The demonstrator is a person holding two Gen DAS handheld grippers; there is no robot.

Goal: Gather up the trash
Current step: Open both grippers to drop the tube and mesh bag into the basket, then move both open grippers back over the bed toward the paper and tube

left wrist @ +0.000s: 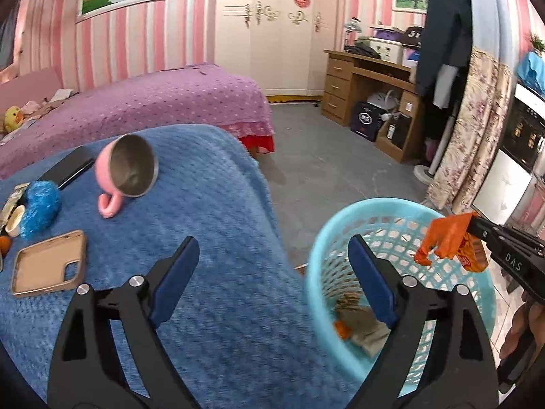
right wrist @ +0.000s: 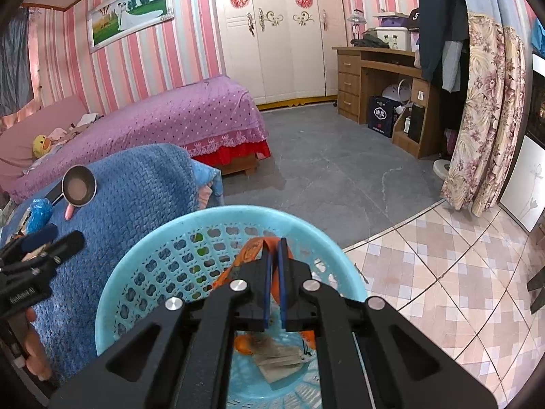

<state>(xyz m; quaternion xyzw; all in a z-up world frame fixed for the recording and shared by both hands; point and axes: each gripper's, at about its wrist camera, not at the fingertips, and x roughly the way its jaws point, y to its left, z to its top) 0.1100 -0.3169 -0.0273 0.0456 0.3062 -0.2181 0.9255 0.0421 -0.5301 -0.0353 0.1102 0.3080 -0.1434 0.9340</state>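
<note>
While blue blanket (left wrist: 211,225) covers the surface at left, turquoise basket (left wrist: 344,228) sits beside it w/ scraps inside. Right gripper (right wrist: 274,242) over basket, jaws clamped on orange wrapper (left wrist: 446,242). Left gripper (left wrist: 272,248) jaws wide apart, nothing between.

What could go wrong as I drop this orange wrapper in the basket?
The orange wrapper hangs from the right gripper near the blue basket rim on its far side from the bed; released there, it may flutter onto the floor. The open left gripper straddles the near rim, so a careless move could tip the basket.
</note>
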